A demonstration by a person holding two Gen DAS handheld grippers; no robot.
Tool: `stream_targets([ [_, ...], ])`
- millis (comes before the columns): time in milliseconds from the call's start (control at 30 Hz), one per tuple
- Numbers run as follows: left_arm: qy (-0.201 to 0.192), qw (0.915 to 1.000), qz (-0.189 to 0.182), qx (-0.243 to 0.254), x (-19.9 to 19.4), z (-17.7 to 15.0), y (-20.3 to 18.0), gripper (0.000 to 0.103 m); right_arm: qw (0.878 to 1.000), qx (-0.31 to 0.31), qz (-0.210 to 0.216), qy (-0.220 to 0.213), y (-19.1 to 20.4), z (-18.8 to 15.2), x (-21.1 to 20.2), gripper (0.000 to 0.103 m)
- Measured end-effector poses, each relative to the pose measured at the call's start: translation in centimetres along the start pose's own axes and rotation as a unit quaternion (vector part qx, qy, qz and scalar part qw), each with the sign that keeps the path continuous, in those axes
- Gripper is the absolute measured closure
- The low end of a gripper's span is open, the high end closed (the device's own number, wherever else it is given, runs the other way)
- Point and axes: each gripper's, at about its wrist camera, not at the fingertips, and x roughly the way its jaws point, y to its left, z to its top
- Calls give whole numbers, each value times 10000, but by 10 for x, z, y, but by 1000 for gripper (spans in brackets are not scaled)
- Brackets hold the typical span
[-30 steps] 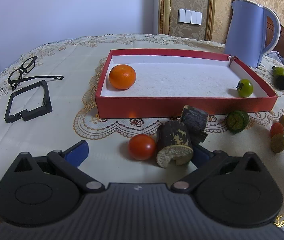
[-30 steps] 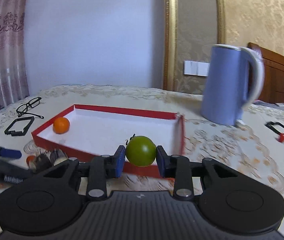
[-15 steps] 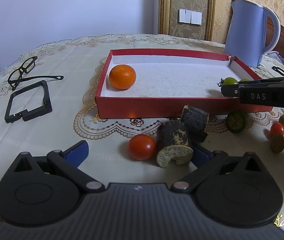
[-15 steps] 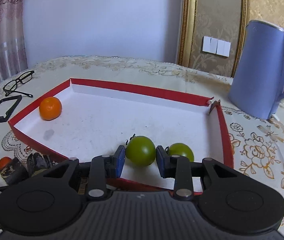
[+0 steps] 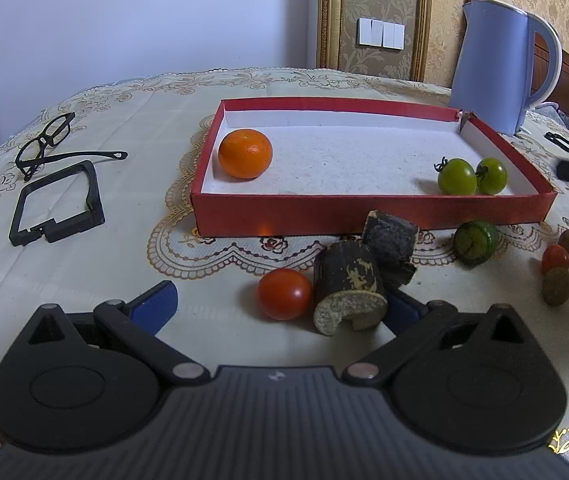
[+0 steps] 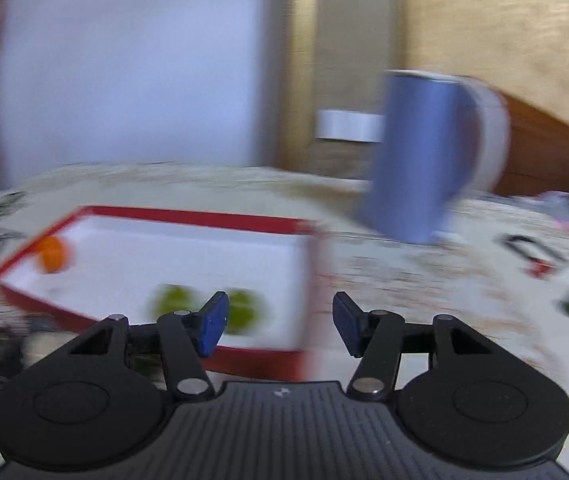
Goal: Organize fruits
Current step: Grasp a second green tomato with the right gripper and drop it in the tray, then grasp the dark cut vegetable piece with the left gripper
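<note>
Now two green tomatoes [image 5: 457, 176] are seen lying side by side, touching, in the near right corner of the red box [image 5: 364, 211], while an orange [image 5: 245, 153] rests at its left end. The right gripper [image 6: 280, 322] is shown blurred, its jaws just spread apart with nothing between them, above the box's right edge. The left gripper [image 5: 280, 304] is held low over the tablecloth [image 5: 84, 280], jaws spread wide; a red tomato [image 5: 283, 294] and a dark cut chunk with a pale face [image 5: 348, 294] lie between its fingers, the chunk hiding most of the right finger. A second dark chunk [image 5: 391, 236] leans behind it. Further right, a round green fruit [image 5: 475, 238] lies just outside the box's front wall. Eyeglasses [image 5: 50, 146] and a blue kettle [image 5: 500, 66] stand well apart from the fruit.
</note>
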Motion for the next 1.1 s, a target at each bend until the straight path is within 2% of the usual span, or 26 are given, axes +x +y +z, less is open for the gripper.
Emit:
stream_targets([
  [100, 0, 10000, 0, 0, 0, 0, 0, 0, 9965, 95, -769, 327, -28, -10, 10, 46],
  [167, 0, 10000, 0, 0, 0, 0, 0, 0, 9934, 303, -926, 606, -44, -17, 22, 46],
  [267, 0, 10000, 0, 0, 0, 0, 0, 0, 9904, 506, -929, 890, -53, -23, 33, 46],
  [367, -1, 10000, -1, 0, 0, 0, 0, 0, 9898, 450, -1010, 901, -52, -24, 34, 43],
  [433, -1, 10000, 0, 0, 0, 0, 0, 0, 9886, 456, -1084, 942, -52, -24, 36, 34],
  [500, -1, 10000, -1, 0, 0, 0, 0, 0, 9866, 581, -1170, 979, -57, -25, 38, 19],
  [600, -5, 10000, -4, -6, 0, 0, 1, 0, 9833, 1054, -1009, 1087, -74, -29, 39, 10],
  [700, -55, 9999, 96, 41, -4, -1, -2, 0, 9834, 1101, -956, 1083, -77, -30, 39, 9],
  [833, -607, 9980, 139, 110, -25, -6, -5, 0, 9837, 1061, -924, 1124, -76, -30, 41, 5],
  [967, -598, 9976, 135, 329, -29, -11, -15, 0, 9837, 1060, -920, 1123, -76, -30, 41, 5],
  [1100, -990, 9937, 126, 519, -39, -12, -25, 0, 9837, 1059, -921, 1122, -76, -31, 41, 5],
])
